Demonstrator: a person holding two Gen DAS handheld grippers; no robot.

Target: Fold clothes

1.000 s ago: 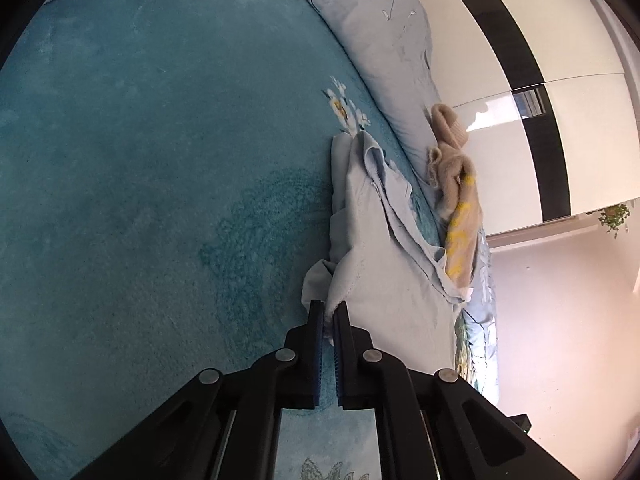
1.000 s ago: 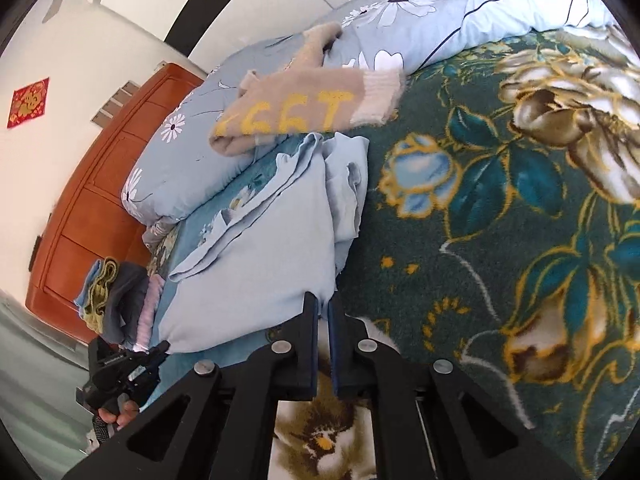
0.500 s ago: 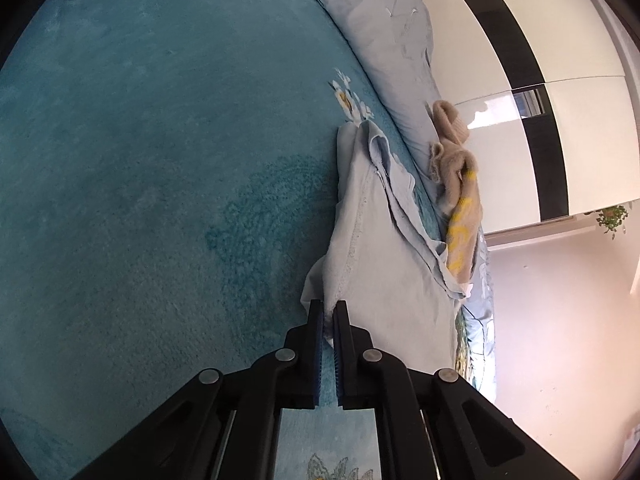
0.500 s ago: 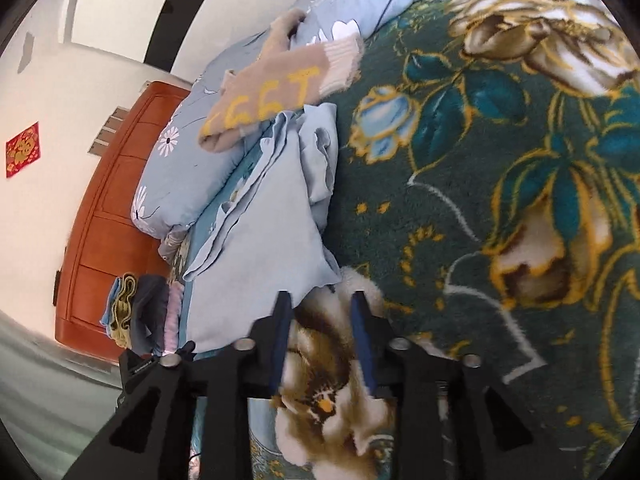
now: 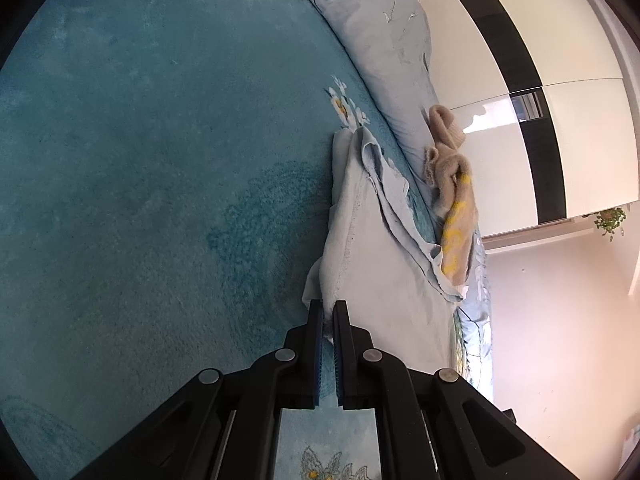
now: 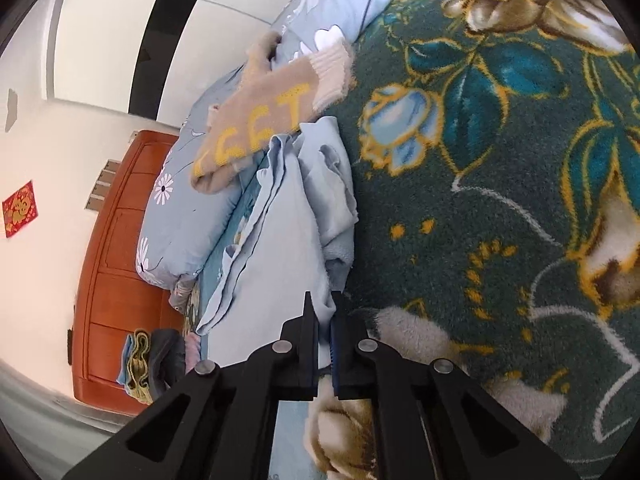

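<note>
Pale blue garment (image 5: 384,264), partly folded with rumpled layered edges, lies on the bed, stretching away from the left gripper (image 5: 327,308) and right gripper (image 6: 324,300); both grip its near edge.

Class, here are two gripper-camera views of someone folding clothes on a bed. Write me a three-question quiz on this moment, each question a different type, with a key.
1. True or false: the left gripper is shut on the light blue garment.
2. The right gripper pinches: A) the beige sweater; B) the light blue garment; C) the floral blanket.
3. Fill in: the beige sweater carries ____ lettering.

Key: 1 true; 2 B; 3 yellow.
</note>
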